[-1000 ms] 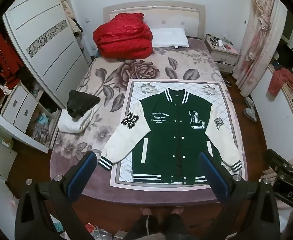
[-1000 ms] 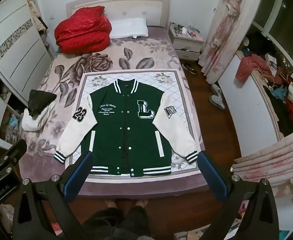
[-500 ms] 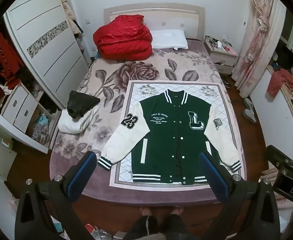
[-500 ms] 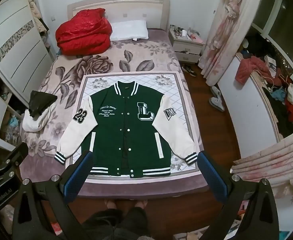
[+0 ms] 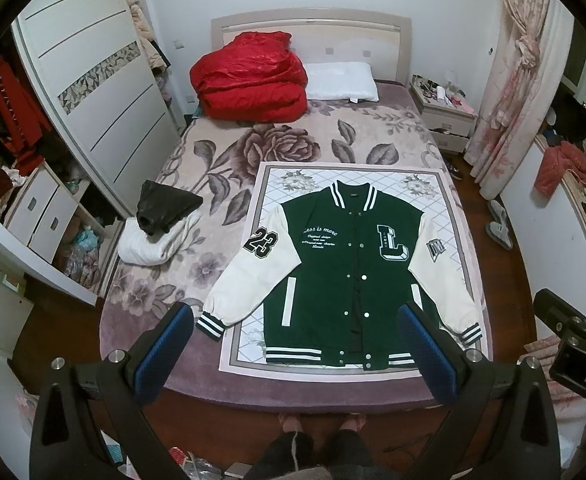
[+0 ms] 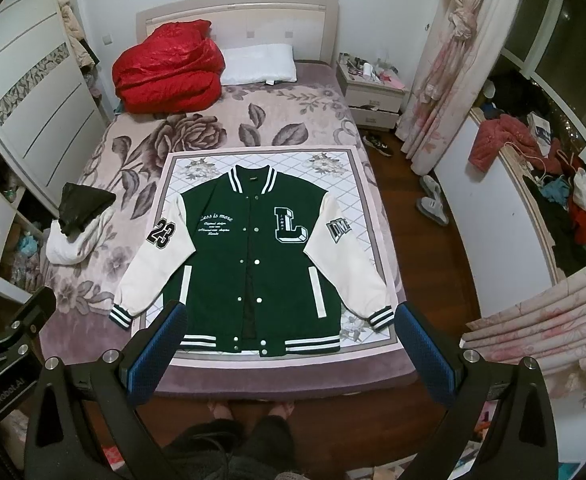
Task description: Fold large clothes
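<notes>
The varsity jacket (image 5: 345, 280) lies flat near the bed's foot edge, collar toward the headboard; both released claws, left claw (image 5: 293, 344) and right claw (image 6: 289, 342), hover above its hem.

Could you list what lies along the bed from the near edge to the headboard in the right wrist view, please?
Green varsity jacket → large rose print on the bedspread → red quilt → headboard.
</notes>
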A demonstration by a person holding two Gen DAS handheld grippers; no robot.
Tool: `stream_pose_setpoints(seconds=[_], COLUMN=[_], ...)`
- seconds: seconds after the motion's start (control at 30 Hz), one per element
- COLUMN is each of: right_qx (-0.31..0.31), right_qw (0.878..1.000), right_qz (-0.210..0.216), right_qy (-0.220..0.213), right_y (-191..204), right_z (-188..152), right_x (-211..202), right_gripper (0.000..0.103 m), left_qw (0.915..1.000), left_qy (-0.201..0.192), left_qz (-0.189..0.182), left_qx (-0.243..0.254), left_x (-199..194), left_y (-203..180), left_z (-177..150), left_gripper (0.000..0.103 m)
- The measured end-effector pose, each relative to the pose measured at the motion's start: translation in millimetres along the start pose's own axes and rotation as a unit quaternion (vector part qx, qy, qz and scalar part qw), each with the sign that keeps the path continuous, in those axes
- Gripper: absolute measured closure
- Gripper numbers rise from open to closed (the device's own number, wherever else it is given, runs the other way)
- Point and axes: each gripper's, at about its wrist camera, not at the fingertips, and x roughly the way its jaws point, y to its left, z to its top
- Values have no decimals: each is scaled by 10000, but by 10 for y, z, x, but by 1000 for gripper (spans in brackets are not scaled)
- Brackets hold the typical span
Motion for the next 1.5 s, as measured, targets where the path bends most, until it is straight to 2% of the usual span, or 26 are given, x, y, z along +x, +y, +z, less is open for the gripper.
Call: stream_pose_setpoints(seconds=[1.5], right_qx=[36], right_qw=[9997], right_qz=[34], right_qy=[-238], right_y=[45], right_z=[-19], right_x=[-220], right_gripper=[0], left_qw=[9994], left_qy=[-331], left_qz=[-69], left_qx=[-69], left_x=[-151], left_y=[-25], left_z=[-38], left_gripper=[0])
